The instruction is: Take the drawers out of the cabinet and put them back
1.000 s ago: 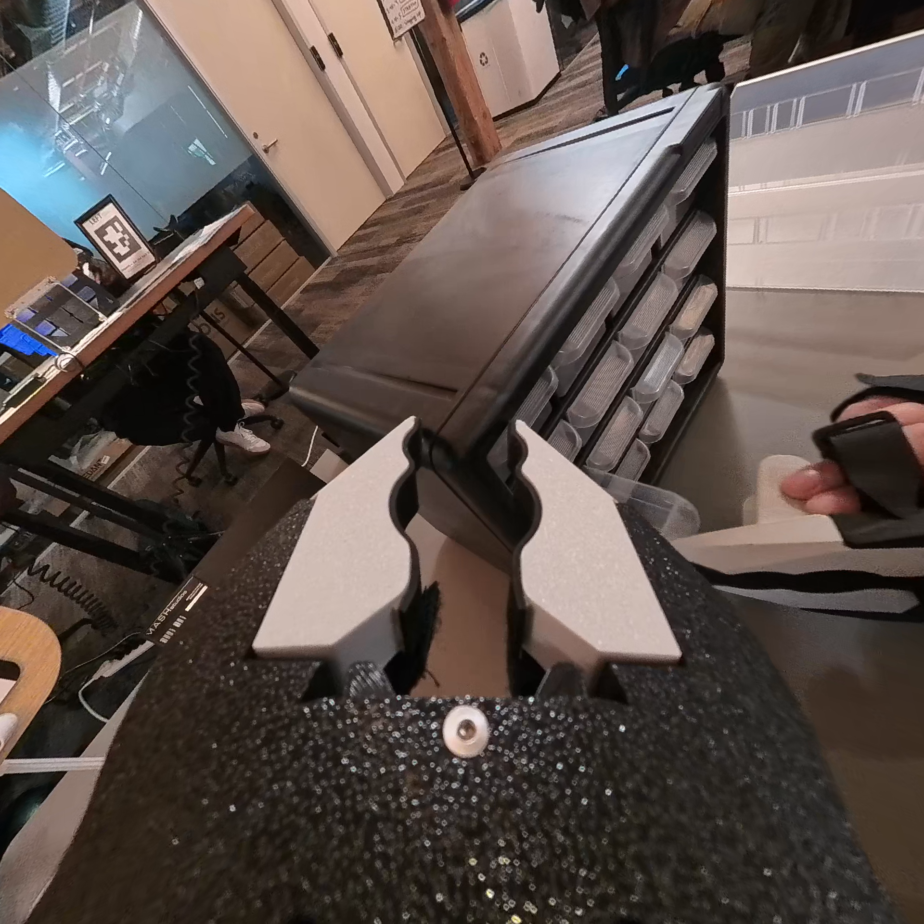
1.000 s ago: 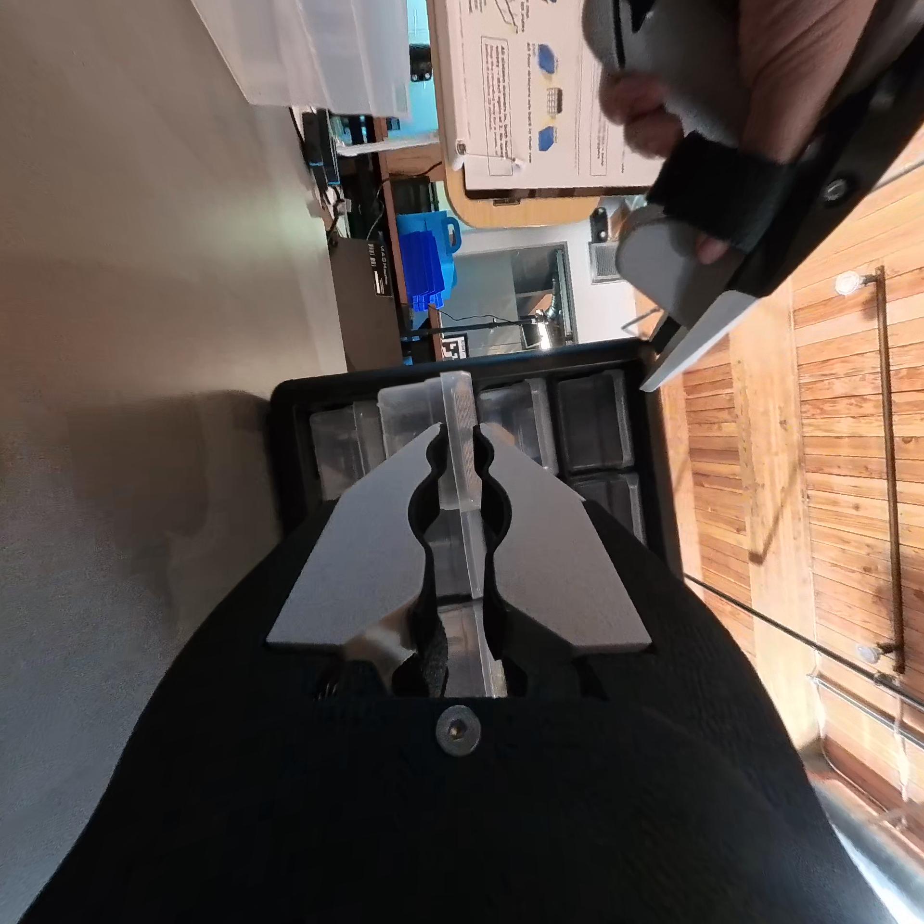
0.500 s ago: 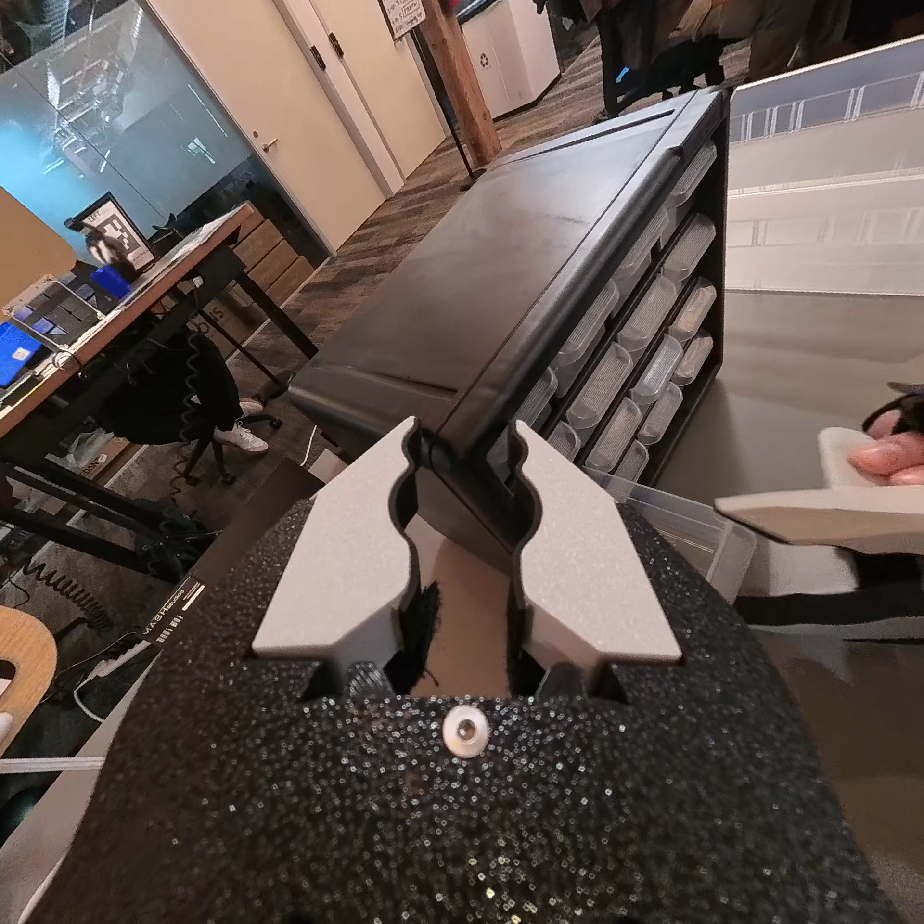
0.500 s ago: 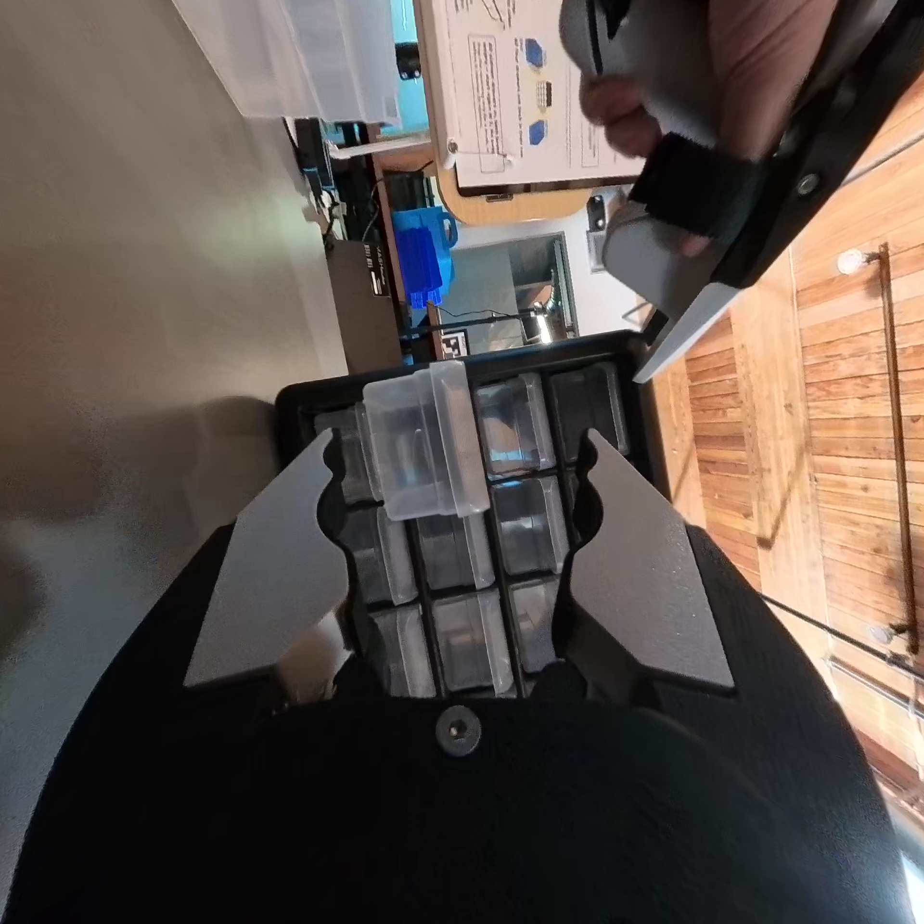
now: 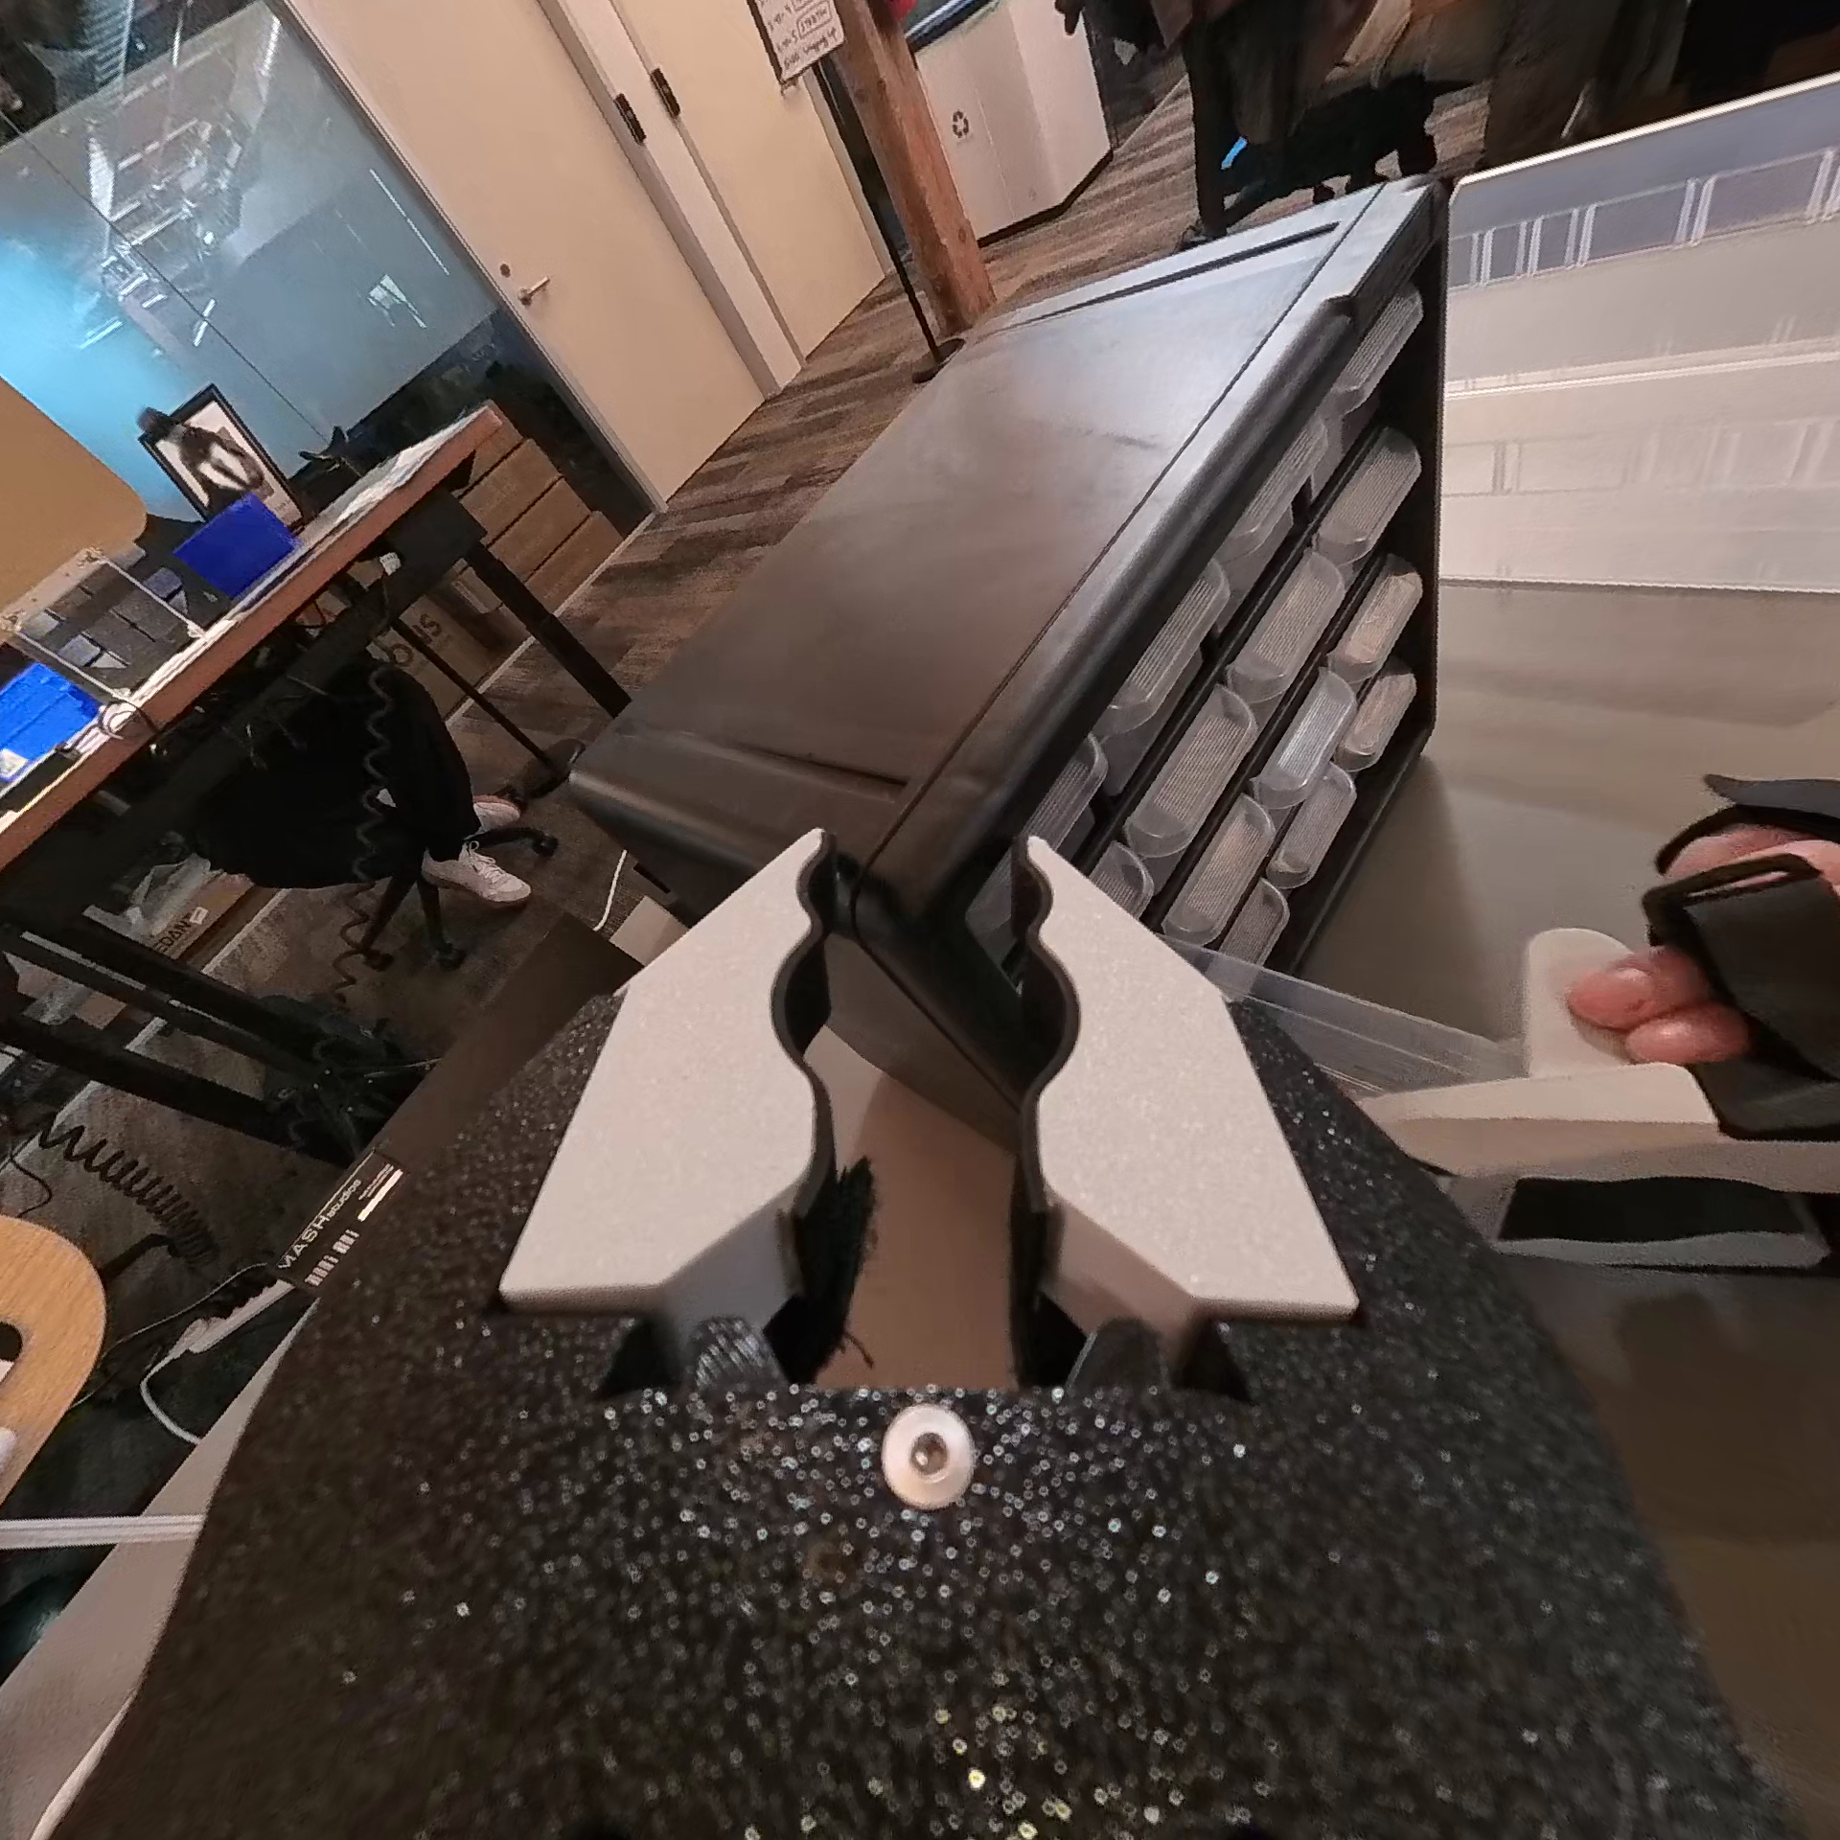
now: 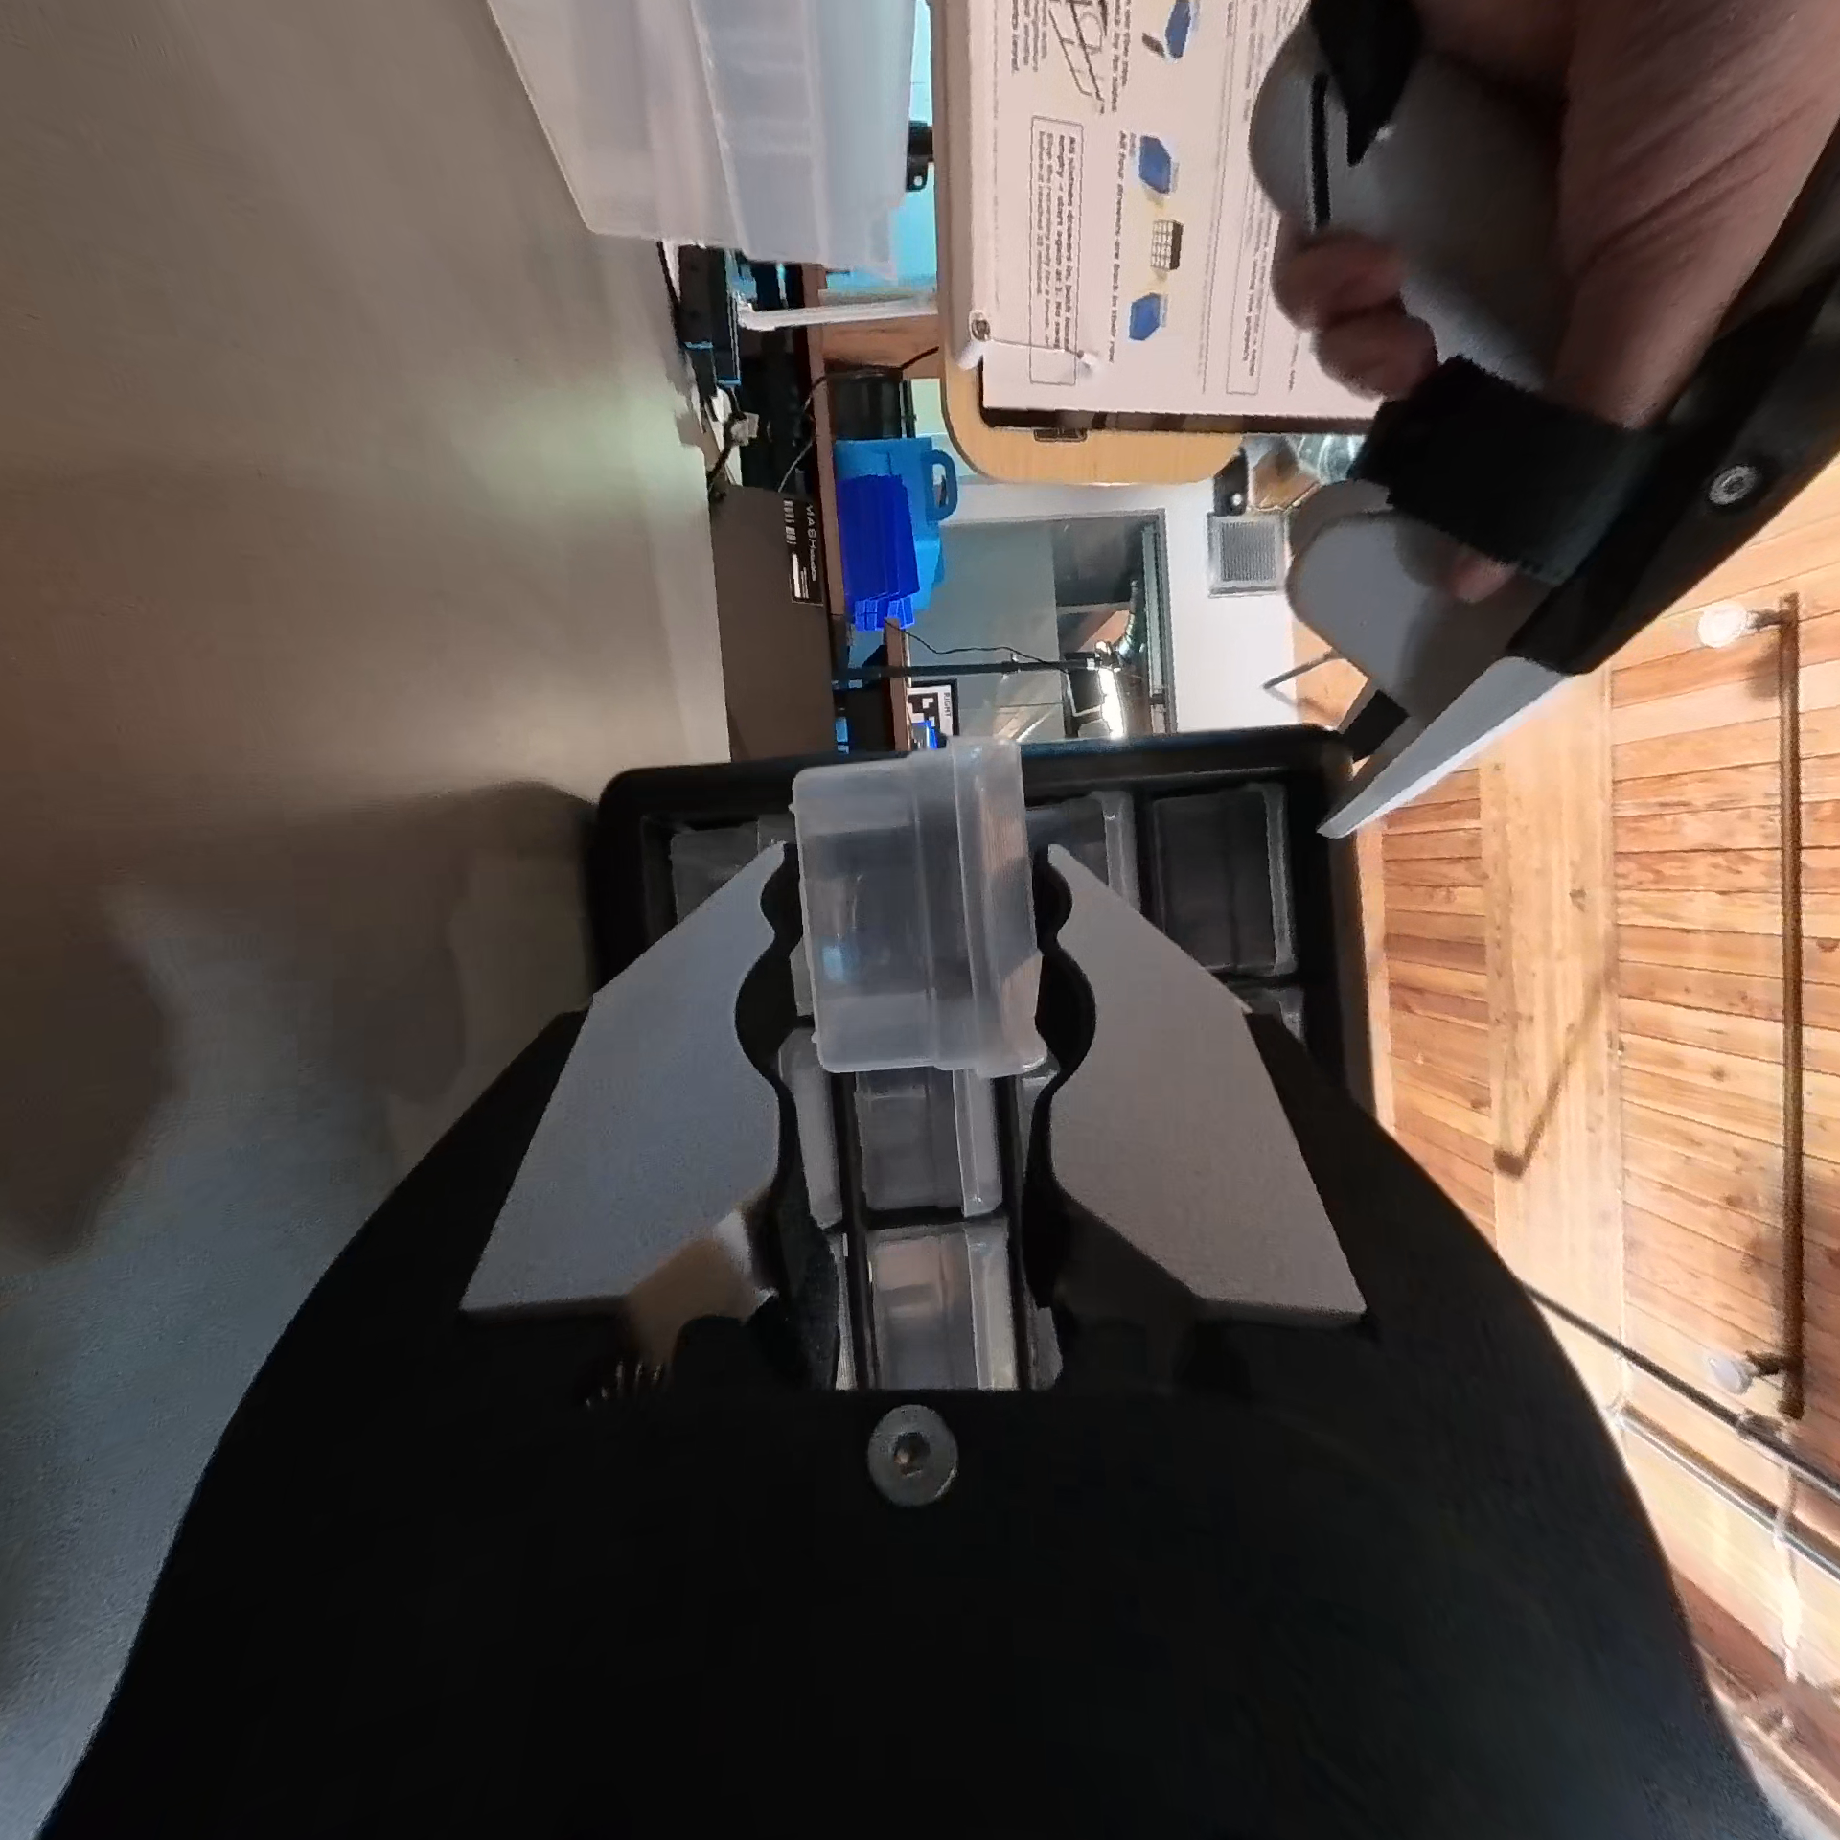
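Observation:
A black cabinet with several clear drawers stands on the grey table. My left gripper is shut on the cabinet's top front rim at its near corner. It also shows in the right wrist view, where its finger rests at the cabinet's corner. In the right wrist view one clear drawer sticks out of the cabinet front. My right gripper is shut on this drawer, one pad on each of its sides. The left wrist view shows the same drawer pulled out, with the right gripper's finger beside it.
A desk with blue bins and a dark chair stand on the floor left of the cabinet. A clear plastic bin sits farther along the table. A board with a paper sheet stands behind it.
My right gripper let go of the drawer's front handle, opened wide, and closed again on the sides of the pulled-out drawer. My left gripper kept its hold on the cabinet.

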{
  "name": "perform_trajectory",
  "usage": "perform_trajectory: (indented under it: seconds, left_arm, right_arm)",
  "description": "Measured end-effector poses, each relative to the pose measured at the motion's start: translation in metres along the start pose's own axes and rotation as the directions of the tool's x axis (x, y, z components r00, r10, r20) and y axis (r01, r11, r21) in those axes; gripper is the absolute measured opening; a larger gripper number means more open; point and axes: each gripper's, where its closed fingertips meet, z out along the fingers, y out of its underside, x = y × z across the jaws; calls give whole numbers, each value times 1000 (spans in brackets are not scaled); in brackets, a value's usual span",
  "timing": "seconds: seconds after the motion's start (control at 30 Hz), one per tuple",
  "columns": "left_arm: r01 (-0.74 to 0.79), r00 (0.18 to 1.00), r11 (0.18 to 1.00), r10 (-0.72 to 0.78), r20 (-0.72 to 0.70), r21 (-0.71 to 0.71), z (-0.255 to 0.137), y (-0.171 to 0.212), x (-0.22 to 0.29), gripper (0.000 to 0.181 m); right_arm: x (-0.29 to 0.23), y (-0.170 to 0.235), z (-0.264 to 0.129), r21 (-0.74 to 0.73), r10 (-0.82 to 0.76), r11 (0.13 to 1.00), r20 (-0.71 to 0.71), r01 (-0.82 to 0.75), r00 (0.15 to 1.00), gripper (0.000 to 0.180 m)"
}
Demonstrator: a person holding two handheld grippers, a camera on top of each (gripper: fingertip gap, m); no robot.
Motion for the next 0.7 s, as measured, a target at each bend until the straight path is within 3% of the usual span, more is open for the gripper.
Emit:
perform_trajectory:
  seconds: [0.4,0.7]
  left_arm:
    - [3,1000,1000,-3,0,6,0,0,0,32]
    - [22,999,999,-20,-35,36,-5,-2,4,30]
  right_arm:
    - [-2,-25,-32,33,-19,999,19,19,1000,45]
    - [-3,-9,-49,-57,18,998,56,-15,998,44]
